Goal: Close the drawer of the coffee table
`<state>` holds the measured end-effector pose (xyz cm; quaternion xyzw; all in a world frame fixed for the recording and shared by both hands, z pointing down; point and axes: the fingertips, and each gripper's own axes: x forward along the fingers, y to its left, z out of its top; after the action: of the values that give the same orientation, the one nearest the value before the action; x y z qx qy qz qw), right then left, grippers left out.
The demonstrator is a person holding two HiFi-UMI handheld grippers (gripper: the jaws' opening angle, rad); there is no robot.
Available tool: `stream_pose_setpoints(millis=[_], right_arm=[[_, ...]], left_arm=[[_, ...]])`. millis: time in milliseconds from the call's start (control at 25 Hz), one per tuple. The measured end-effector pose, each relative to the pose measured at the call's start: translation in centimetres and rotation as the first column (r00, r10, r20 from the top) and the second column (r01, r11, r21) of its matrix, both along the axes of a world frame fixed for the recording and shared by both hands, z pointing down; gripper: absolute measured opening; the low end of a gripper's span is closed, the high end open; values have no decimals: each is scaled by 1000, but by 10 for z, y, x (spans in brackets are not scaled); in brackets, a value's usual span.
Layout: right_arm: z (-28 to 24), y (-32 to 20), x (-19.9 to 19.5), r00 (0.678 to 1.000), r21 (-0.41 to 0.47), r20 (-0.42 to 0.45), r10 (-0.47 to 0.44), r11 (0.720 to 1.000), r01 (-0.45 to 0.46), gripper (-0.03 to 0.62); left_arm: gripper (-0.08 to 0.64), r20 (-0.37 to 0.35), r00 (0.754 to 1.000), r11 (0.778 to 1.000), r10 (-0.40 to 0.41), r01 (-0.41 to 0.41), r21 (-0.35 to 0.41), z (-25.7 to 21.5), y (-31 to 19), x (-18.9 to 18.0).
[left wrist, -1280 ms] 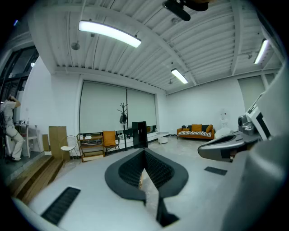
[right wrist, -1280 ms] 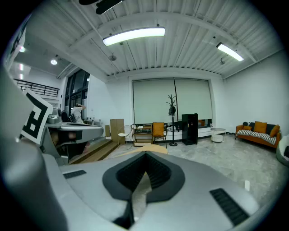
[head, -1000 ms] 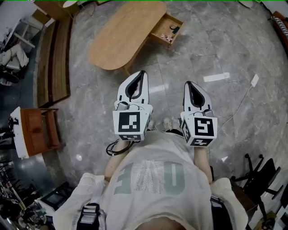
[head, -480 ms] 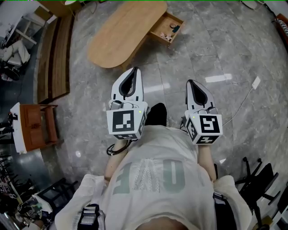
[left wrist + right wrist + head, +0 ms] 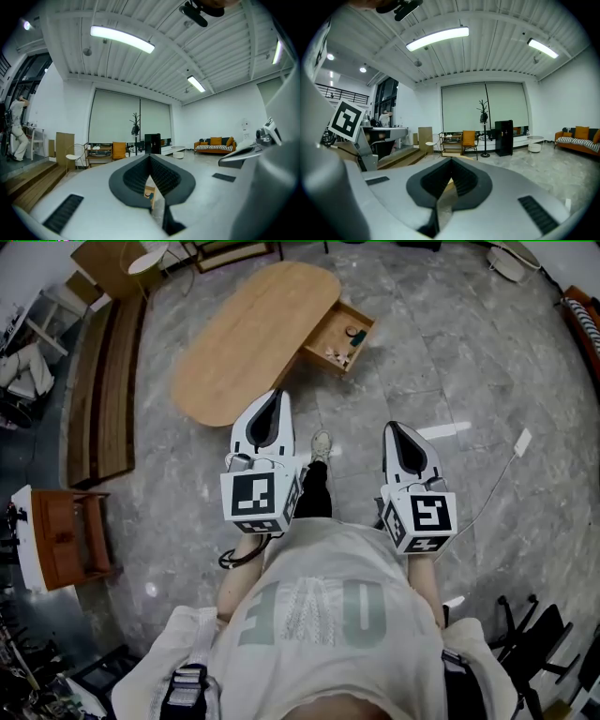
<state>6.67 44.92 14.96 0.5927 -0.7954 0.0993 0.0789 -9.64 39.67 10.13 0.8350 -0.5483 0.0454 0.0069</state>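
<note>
Drawer (image 5: 339,337) stands pulled out of the long side of the low oval wooden bench (image 5: 248,338), toward its far end, over grey marble floor (image 5: 487,352). A few small items lie inside; too small to identify. The bench's underside and legs are hidden by its top.

Left gripper (image 5: 274,396): jaws together, nothing between them. It is off the bench's near end, well apart from the drawer. In the left gripper view (image 5: 150,157) a sliver of the drawer shows through the slot behind the meeting tips.

Right gripper (image 5: 394,427): jaws closed, empty (image 5: 451,165), farther from the bench than the left.

Writing: each marker cube (image 5: 260,500) carries black-and-white square codes, no letters. The shirt (image 5: 314,615) has large pale letters, creased and not reliably readable.
</note>
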Motion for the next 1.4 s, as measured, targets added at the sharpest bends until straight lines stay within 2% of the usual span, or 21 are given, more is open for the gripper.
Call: stream_pose_setpoints(millis=[320,600,760,960,1160,1400], right_arm=[[-16,-135,6,999,20,-16,46,999,-46,5],[-21,-264,16,995,0,-11,101,995,-101,5],[-22,-318,24,990,-15,-16,140,990,-140,5],[-22,-366,40,986,-26,0,164,986,-164,5],[-18,-392,66,987,-33,54,155,988,-153,5],[-17,-414,60,994,-30,56,98,995,-96,5]], left_arm=[[8,6,997,997,80,-80,-2,-7,-136,21],[8,12,989,990,144,-144,-2,-14,-273,37],[8,18,980,980,200,-200,13,-20,-330,49],[8,1,976,976,218,-218,-4,-15,-376,74],[8,0,980,980,198,-198,-5,-12,-392,107],[8,1,989,989,149,-149,-8,-11,-403,99]])
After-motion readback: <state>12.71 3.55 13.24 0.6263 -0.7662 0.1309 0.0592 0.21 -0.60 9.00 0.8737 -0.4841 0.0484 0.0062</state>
